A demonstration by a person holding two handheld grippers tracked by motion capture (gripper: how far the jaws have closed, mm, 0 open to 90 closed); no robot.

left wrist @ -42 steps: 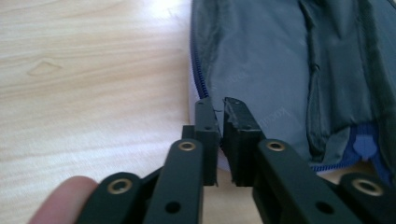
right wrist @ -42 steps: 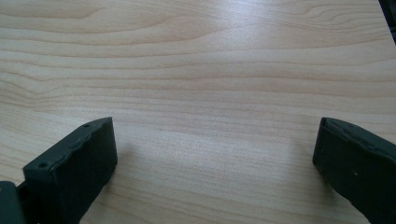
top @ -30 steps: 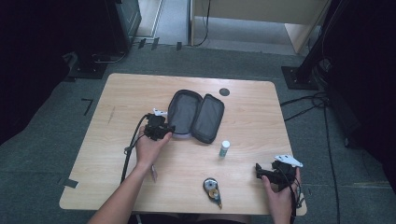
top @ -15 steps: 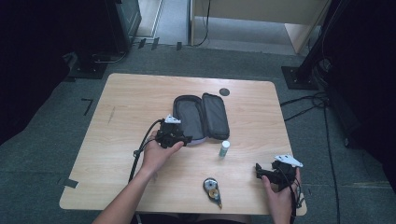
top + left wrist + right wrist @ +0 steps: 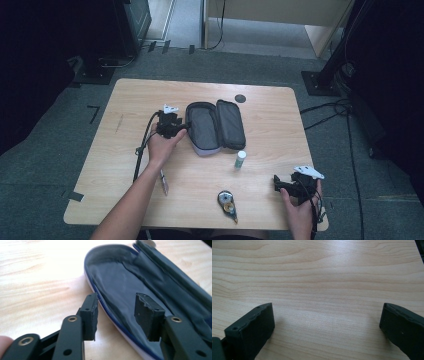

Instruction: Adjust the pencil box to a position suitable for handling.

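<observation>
An open dark grey pencil case with a blue zip edge lies flat in the middle of the table. My left gripper is at its left rim and stands open. In the left gripper view the jaws straddle that rim. My left gripper has one jaw over the bare wood and the other over the grey lining of the pencil case, which holds nothing. My right gripper rests near the table's front right corner. In the right gripper view my right gripper is wide open over bare wood.
A small white bottle with a green cap stands just right of the case's near end. A correction tape dispenser and a pen lie near the front edge. A black disc sits at the back of the table.
My left gripper went right along the case's near end, then came back up to its left rim. The case turned a little more upright. The right gripper has stayed put.
</observation>
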